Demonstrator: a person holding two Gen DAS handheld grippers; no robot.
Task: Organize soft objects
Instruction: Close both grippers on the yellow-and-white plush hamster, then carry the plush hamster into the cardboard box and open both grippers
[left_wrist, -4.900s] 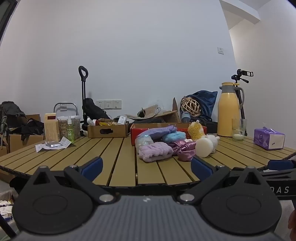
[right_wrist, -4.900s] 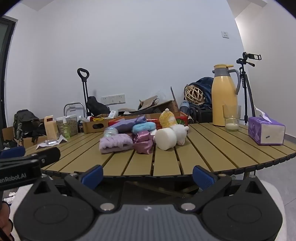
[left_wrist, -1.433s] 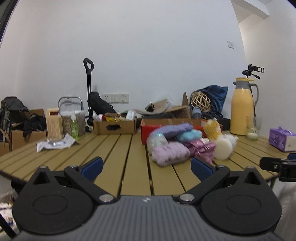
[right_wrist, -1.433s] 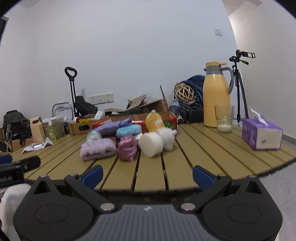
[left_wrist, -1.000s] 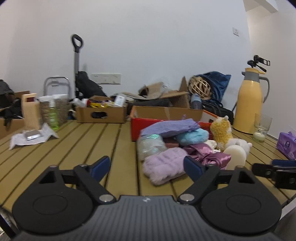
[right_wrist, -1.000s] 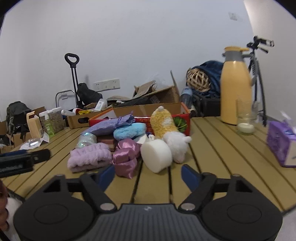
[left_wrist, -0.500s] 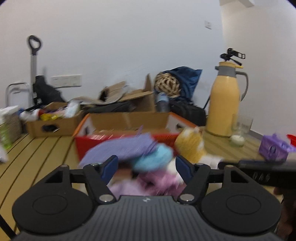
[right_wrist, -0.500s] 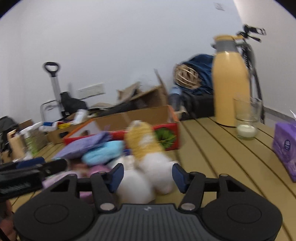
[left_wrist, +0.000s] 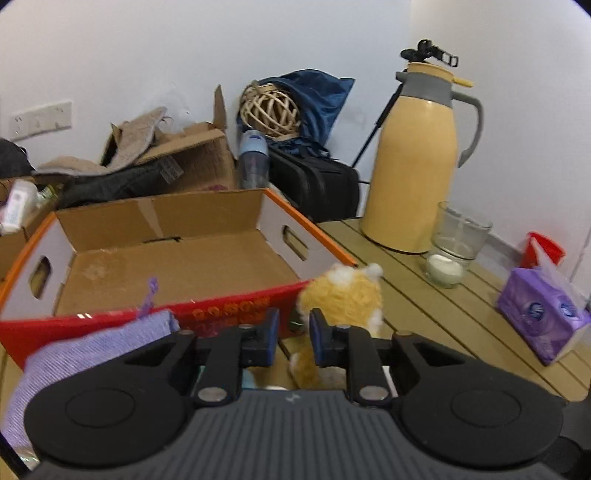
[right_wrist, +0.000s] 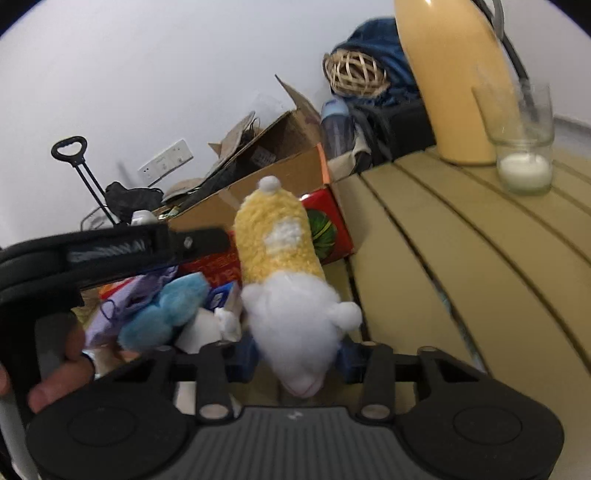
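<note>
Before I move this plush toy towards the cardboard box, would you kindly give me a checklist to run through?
1. Right hand-held gripper on the plush toy: jaws press both sides of its white end. Ok.
2. Left hand-held gripper load: jaws nearly closed, nothing seen between them. Cannot tell.
3. Room in the cardboard box: floor bare. Ok.
4. Route to the box: the left hand-held gripper reaches across beside the toy. Probably not ok.
5. Glass: stands apart from the toy. Ok.
</note>
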